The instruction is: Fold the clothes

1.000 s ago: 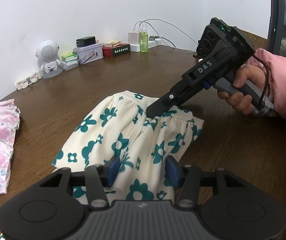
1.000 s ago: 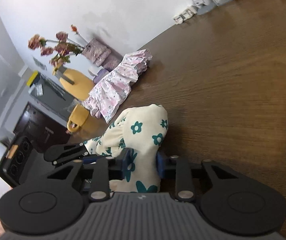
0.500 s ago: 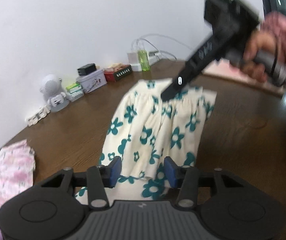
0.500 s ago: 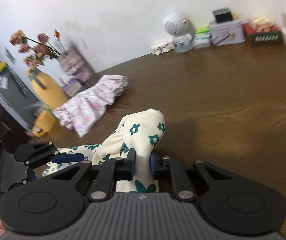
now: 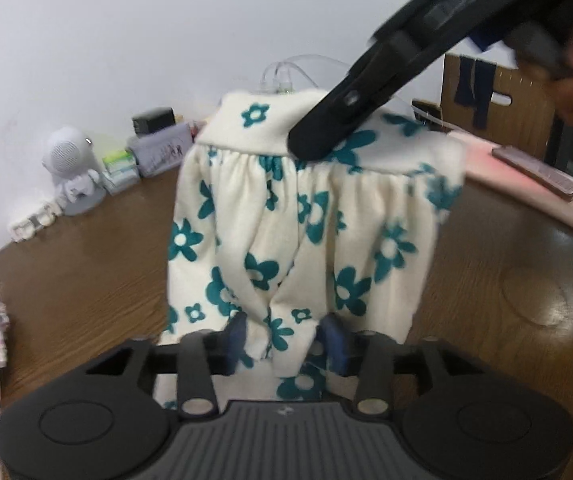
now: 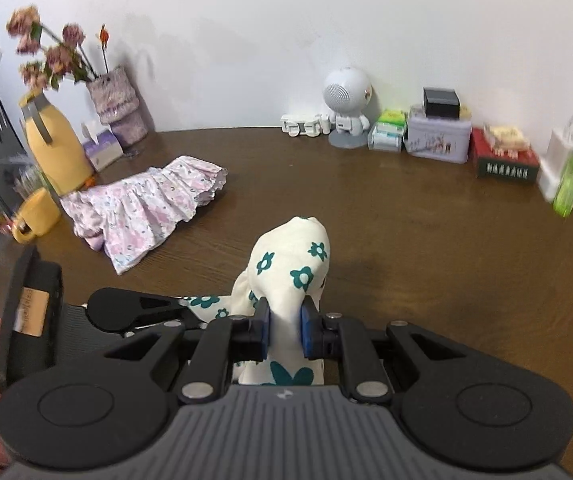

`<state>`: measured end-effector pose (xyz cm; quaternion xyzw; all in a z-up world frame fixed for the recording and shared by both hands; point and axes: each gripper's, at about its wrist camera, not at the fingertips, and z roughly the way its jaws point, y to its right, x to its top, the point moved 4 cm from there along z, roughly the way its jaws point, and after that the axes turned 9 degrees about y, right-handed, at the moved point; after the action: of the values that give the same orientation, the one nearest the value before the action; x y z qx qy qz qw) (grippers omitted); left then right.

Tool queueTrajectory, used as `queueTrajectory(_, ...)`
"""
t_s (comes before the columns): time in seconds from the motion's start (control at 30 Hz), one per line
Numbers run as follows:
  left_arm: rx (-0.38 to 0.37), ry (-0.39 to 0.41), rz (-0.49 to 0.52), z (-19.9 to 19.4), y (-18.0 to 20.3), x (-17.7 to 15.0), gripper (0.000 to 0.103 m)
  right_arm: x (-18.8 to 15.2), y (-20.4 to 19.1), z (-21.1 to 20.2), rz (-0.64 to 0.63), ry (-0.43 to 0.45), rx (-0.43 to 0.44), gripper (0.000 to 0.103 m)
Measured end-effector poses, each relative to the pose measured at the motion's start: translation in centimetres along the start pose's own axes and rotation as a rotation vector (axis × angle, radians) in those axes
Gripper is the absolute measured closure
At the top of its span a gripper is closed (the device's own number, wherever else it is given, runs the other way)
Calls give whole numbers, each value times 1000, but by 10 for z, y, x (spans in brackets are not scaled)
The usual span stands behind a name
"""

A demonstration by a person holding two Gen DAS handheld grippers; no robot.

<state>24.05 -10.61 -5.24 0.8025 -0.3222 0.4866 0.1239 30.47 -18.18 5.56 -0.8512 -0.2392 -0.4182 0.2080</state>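
Skirt (image 5: pixel 306 220), cream with teal flowers, hangs above the table (image 5: pixel 506 288). Right gripper (image 6: pixel 285 330) is clamped on its waistband, left gripper (image 5: pixel 284 340) pinches the hem.

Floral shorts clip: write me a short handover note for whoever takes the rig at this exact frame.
Right tongs: shut on the waistband of the cream floral shorts, holding them up above the table.
Left tongs: fabric from the shorts' lower end lies between the fingers; whether they clamp it cannot be told.
Pink floral garment: lies bunched on the table, apart, untouched.
Done: shorts picked up.
Left: no fold shows in the shorts yet; then the pink garment.
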Motion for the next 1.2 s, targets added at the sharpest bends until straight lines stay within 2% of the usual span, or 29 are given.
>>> queueTrajectory(0.1,25,23,8,-38,-8,-4,52,7,-9,0,-74,-3,-50,89)
queueTrajectory(0.27,123,-44,37,-69,-27,-30,54,12,-29,2,-164,-18,-101,89)
queueTrajectory(0.37,83,-89,3,-61,-30,-46,66,10,-53,7,-233,-26,-108,89)
queueTrajectory(0.4,69,-94,-8,-57,-29,-50,67,9,-63,9,-254,-27,-107,89)
queueTrajectory(0.63,7,-43,-75,-57,-34,-58,67,3,-124,33,-374,-62,-61,89)
queueTrajectory(0.77,-23,-6,-94,-74,-34,-64,64,-11,-147,51,-451,-95,-56,89)
queueTrajectory(0.93,-8,66,-116,-105,-38,-61,60,-26,-169,68,-513,-135,-27,88)
queueTrajectory(1.1,18,43,-158,-105,-47,-69,62,-33,-172,80,-502,-159,-6,87)
queueTrajectory(1.2,17,40,-138,-102,-42,-66,63,-36,-173,84,-490,-163,14,87)
